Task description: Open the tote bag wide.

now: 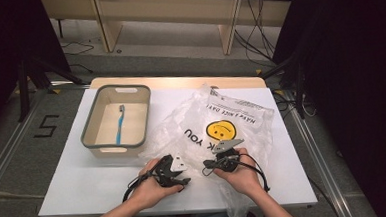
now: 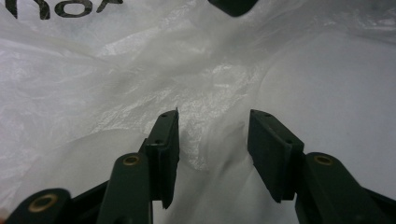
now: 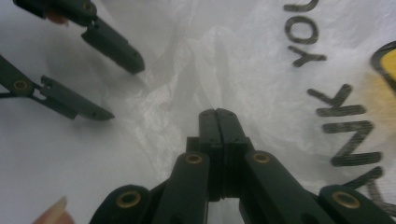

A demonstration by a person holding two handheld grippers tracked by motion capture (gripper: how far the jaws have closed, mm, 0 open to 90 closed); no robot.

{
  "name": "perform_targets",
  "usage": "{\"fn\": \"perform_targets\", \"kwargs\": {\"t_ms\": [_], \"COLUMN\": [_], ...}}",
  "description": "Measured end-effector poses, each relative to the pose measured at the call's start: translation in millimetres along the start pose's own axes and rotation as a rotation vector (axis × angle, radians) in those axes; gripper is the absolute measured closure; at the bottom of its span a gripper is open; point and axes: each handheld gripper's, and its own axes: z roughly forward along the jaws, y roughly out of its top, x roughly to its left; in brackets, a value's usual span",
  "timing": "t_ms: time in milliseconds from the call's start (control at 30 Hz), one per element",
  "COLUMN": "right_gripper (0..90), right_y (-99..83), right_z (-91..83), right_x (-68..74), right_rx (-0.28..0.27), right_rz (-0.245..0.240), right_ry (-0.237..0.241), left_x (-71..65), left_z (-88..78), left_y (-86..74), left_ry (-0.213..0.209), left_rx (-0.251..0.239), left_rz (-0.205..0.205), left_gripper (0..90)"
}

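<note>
Crinkled clear plastic bag (image 1: 217, 122) with smiley print spread on white worktop (image 1: 74, 180) beside a grey-rimmed bin (image 1: 115, 117), right gripper (image 3: 217, 114) jaws shut, seemingly pinching the film, left gripper (image 2: 212, 135) jaws half open over it, gripping nothing

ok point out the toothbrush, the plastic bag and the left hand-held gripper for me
toothbrush (image 1: 119, 126): high view, middle of its blue handle, inside the tray.
plastic bag (image 1: 191, 122): high view, crinkled clear part left of the smiley.
left hand-held gripper (image 2: 212, 140): left gripper view, gap midway between its two black fingertips, over the bag.
</note>
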Motion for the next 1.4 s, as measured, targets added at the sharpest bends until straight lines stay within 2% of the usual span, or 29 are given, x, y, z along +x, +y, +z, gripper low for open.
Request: {"fn": "perform_targets", "kwargs": {"t_ms": [167, 200, 233, 467, 567, 700, 800, 900, 1000, 1133, 1233, 1267, 1333, 1367, 1400], "right_gripper": [90.0, 90.0, 90.0, 90.0, 90.0, 90.0, 90.0, 90.0, 90.0, 90.0, 90.0, 90.0, 90.0, 90.0, 90.0], "right_y": [9.6, 13.9, 13.9, 25.6, 26.2, 25.7, 25.3, 25.7, 26.4, 28.2, 31.1, 31.1, 33.2, 36.0, 36.0], "right_z": [-16.3, -23.1, -23.1, -40.6, -41.9, -42.8, -42.6, -43.4, -45.1, -49.1, -53.6, -53.6, -56.3, -59.6, -59.6], "right_x": [-2.8, -3.8, -3.8, -6.8, -7.1, -8.4, -9.2, -8.8, -8.5, -9.2, -10.2, -10.2, -10.5, -10.5, -10.5], "right_rx": [-0.084, -0.122, -0.122, -0.218, -0.227, -0.227, -0.224, -0.228, -0.242, -0.263, -0.301, -0.301, -0.325, -0.352, -0.352], "right_rz": [-0.011, -0.014, -0.014, -0.014, -0.009, -0.004, 0.001, 0.002, 0.005, 0.010, 0.008, 0.008, 0.004, -0.001, -0.001], "right_ry": [-0.055, -0.080, -0.080, -0.140, -0.143, -0.143, -0.144, -0.143, -0.150, -0.163, -0.191, -0.191, -0.206, -0.232, -0.232], "left_x": [0.9, 1.4, 1.4, 2.8, 3.6, 4.8, 7.9, 10.1, 11.4, 14.7, 16.1, 16.4, 14.9, 14.5, 14.3], "left_z": [0.2, 0.1, 0.2, -0.1, -4.6, -21.4, -25.7, -12.0, 5.6, 16.1, 20.8, 22.0, 23.0, 22.9, 22.8], "left_y": [-0.1, -0.1, -0.3, -0.6, 1.0, 13.0, 22.3, 24.4, 22.9, 23.7, 22.3, 21.7, 21.1, 21.2, 21.0], "left_ry": [-0.014, -0.017, -0.022, -0.041, -0.050, -0.040, -0.018, 0.012, 0.036, 0.044, 0.052, 0.053, 0.060, 0.066, 0.068], "left_rx": [0.006, 0.007, 0.006, 0.008, 0.012, -0.078, -0.133, -0.110, -0.074, -0.045, -0.021, -0.009, -0.015, -0.013, -0.012], "left_rz": [-0.010, -0.015, -0.026, -0.053, -0.036, -0.047, -0.061, -0.068, -0.076, -0.073, -0.078, -0.068, -0.061, -0.051, -0.048], "left_gripper": [56.6, 57.7, 57.7, 61.7, 60.9, 55.9, 57.4, 70.3, 79.2, 84.7, 85.4, 85.4, 85.6, 85.1, 85.1]}}
